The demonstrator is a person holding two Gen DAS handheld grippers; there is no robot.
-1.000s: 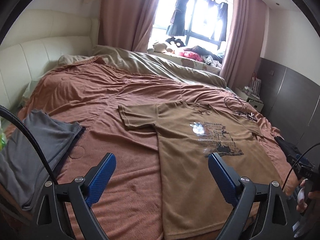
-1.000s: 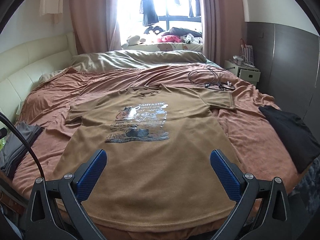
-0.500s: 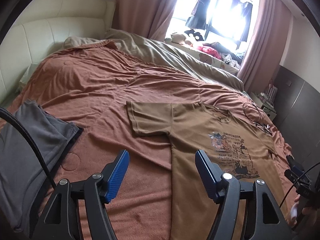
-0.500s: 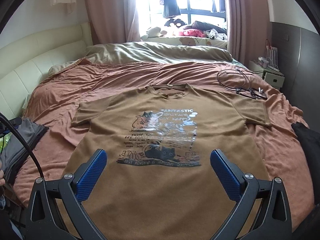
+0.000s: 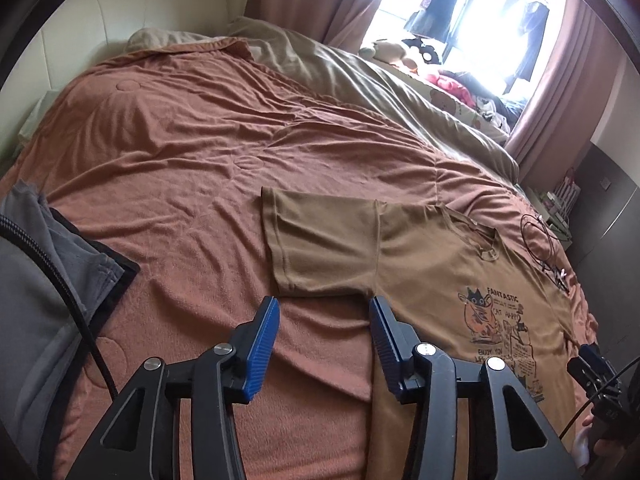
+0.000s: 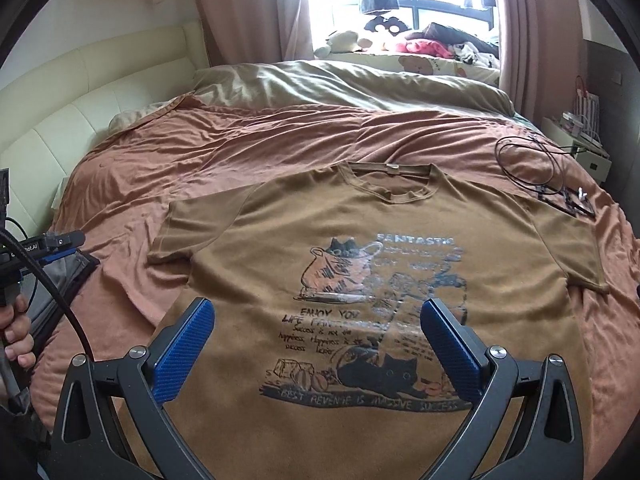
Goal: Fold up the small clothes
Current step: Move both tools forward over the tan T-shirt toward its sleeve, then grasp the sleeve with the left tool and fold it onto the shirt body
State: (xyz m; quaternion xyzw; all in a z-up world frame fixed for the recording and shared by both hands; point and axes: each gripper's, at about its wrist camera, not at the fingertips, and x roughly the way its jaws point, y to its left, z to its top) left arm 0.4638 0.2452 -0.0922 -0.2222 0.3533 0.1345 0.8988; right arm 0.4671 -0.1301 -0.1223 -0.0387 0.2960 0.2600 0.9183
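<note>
A brown T-shirt point(image 6: 360, 264) with a cat print lies flat, face up, on the rust-coloured bedspread point(image 6: 208, 152). In the left wrist view the shirt point(image 5: 432, 264) has its left sleeve point(image 5: 316, 248) spread out just beyond my left gripper point(image 5: 322, 312), which is open and empty, its jaws narrowed to a moderate gap above the bedspread point(image 5: 180, 168) near the armpit. My right gripper point(image 6: 316, 316) is wide open and empty, hovering over the printed chest.
A folded grey garment point(image 5: 44, 292) lies at the bed's left edge. A black cable coil point(image 6: 536, 164) and small items lie at the right of the shirt. A beige duvet point(image 6: 344, 84) is bunched at the far side, below the window. A nightstand point(image 6: 584, 148) stands at right.
Both grippers have moved forward up the shirt. The left one has swung toward the left sleeve and its jaws have narrowed. The right one now hovers over the print.
</note>
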